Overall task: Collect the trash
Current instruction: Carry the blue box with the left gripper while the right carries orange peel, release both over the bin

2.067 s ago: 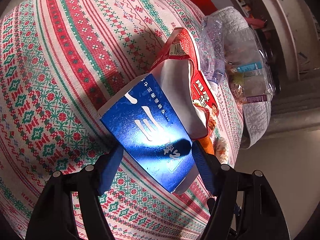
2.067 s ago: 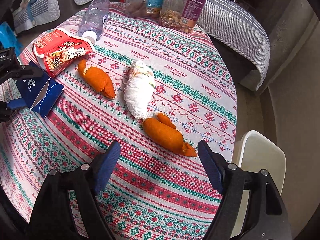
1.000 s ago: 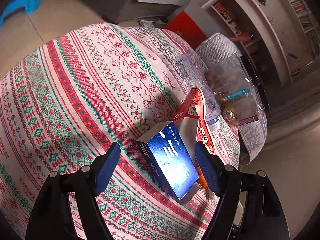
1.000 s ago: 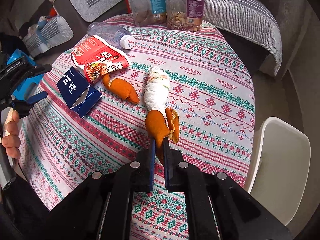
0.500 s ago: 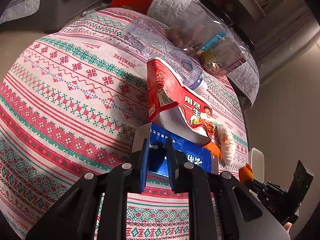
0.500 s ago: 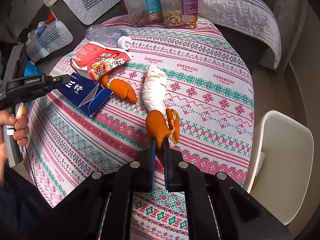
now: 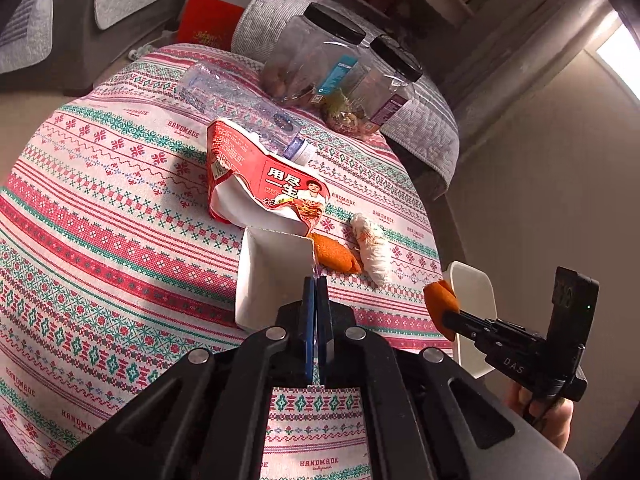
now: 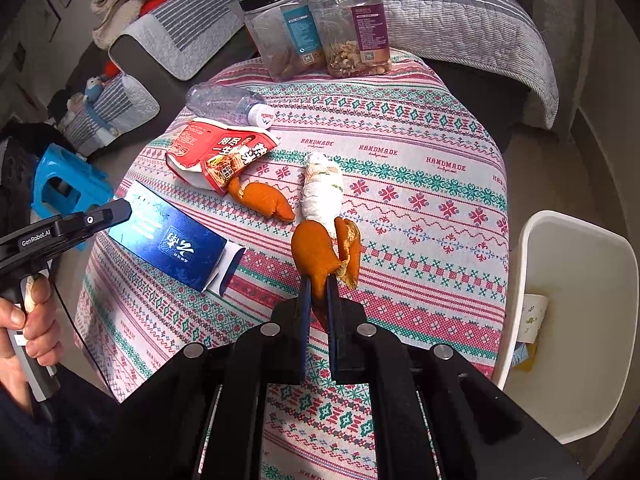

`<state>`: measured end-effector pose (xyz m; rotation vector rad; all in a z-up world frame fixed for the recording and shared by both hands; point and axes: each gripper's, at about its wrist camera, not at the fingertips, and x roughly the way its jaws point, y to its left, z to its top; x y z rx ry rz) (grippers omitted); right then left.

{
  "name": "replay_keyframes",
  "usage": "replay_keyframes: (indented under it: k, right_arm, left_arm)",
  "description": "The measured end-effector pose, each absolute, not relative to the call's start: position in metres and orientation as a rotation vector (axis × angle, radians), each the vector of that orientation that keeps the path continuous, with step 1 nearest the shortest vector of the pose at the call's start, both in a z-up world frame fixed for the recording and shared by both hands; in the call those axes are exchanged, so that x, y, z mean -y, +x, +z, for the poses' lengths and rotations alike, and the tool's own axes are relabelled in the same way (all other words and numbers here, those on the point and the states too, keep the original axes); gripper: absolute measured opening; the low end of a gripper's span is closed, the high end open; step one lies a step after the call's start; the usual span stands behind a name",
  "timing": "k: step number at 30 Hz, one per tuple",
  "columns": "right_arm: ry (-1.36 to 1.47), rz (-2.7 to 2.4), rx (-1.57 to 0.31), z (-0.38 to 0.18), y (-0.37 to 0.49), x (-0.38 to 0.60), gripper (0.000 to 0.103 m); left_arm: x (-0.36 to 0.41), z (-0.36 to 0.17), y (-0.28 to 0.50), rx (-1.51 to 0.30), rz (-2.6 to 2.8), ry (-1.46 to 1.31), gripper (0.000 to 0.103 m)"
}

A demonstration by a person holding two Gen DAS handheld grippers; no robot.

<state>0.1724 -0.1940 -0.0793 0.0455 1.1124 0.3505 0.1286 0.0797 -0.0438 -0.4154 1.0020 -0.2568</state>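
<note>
My left gripper [image 7: 316,280] has its jaws closing tight on a thin cardboard wall of the blue box [image 8: 176,240], and the pads press on it. The box's white inside [image 7: 272,276] faces this camera. In the right wrist view the left gripper [image 8: 120,208] holds the box's far end raised and tilted over the tablecloth. My right gripper [image 8: 318,284] is shut on an orange peel [image 8: 316,252] above the table. On the cloth lie a second orange peel [image 8: 264,200], a crumpled white tissue [image 8: 322,192], a red snack wrapper [image 8: 220,148] and a clear plastic bottle [image 8: 224,100].
A white bin [image 8: 576,320] with some rubbish inside stands beside the table's right edge. Two clear jars [image 8: 320,28] with black lids stand at the table's far edge. Grey cushioned seats surround the round table [image 8: 420,200]. A blue stool [image 8: 64,188] is on the floor at left.
The left gripper went from open around the blue box to shut on its wall, then rolled and lifted it. The right gripper closed on the orange peel and has held it since.
</note>
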Motion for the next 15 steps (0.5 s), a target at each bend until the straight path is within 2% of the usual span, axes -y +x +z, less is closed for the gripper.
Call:
replay_keyframes:
  k: [15]
  right_arm:
    - [0.239, 0.305, -1.032, -0.048, 0.143, 0.260, 0.007]
  left_arm:
    - [-0.013, 0.002, 0.110, -0.862, -0.353, -0.400, 0.000]
